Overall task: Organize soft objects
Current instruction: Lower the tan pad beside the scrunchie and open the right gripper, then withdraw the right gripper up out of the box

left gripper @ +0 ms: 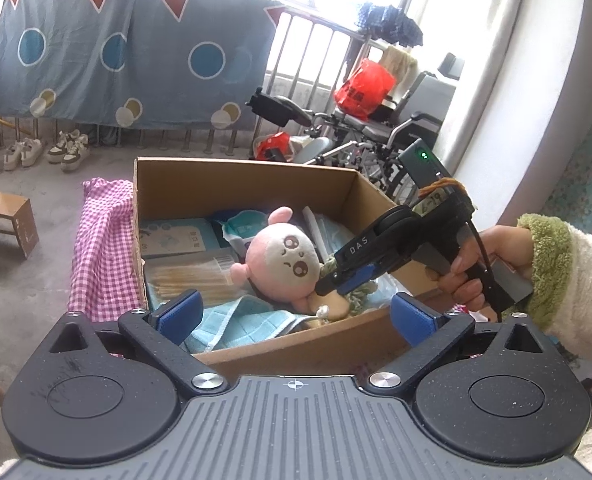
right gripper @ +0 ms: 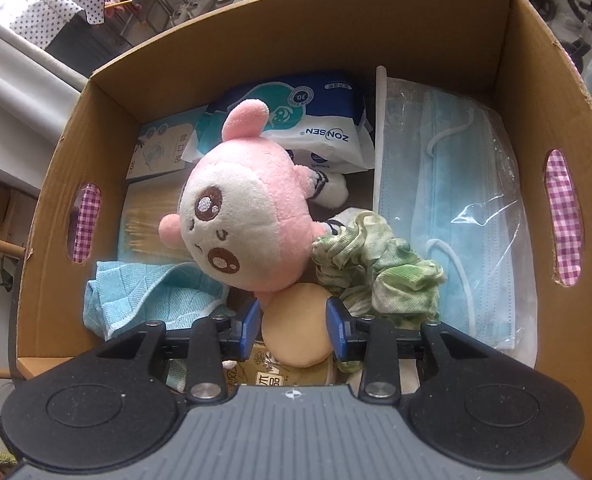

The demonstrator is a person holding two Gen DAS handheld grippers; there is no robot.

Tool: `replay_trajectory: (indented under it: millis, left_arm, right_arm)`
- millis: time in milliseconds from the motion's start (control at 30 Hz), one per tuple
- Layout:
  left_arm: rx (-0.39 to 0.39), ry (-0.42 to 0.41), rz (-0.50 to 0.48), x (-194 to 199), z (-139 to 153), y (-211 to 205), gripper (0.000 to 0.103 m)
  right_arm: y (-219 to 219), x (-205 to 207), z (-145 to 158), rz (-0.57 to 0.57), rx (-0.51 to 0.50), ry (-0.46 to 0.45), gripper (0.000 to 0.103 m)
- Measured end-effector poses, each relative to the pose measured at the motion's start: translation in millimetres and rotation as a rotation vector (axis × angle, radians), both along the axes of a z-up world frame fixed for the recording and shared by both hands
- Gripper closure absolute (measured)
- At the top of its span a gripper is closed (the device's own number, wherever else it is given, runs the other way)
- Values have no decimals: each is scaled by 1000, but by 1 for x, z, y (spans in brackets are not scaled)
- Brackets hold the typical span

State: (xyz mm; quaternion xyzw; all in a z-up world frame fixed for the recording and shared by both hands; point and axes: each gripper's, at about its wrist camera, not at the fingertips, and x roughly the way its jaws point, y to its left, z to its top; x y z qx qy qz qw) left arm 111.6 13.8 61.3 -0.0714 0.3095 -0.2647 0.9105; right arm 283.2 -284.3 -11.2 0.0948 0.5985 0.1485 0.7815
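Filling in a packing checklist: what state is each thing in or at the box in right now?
Cardboard box: open-topped.
Pink plush toy: in box, lying on other items.
Green scrunchie: crumpled beside toy.
Tan round puff: between right gripper jaws.
Face masks: bagged, flat.
Blue cloth: bunched.
Left gripper: open, empty.

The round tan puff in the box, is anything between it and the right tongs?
No. The round tan puff sits directly between the blue pads of the right tongs, unobstructed. The pink plush leans against its far edge.
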Motion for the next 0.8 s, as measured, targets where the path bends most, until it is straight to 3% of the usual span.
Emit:
replay_trajectory:
  millis: [200,333,433,700,800]
  left_arm:
    - [-3,4,11,-2,-1,4,2]
    - [-3,2,12,-3,1,4,2]
    - [1,-3,12,-6,2,3,1]
    - [63,27,67,-8,7,-4,0]
    - [92,37,92,-12,13,-8,0]
  right_arm:
    - [-5,-6,12,-15,10,-36,61]
    - [-14,-18,29,-39,63,-94,50]
    - [-20,-32,46,-62,91,-154,49]
    - [-29,-105,98,-104,164,-363,29]
    - [-34,-141,116,-126,166,-435,26]
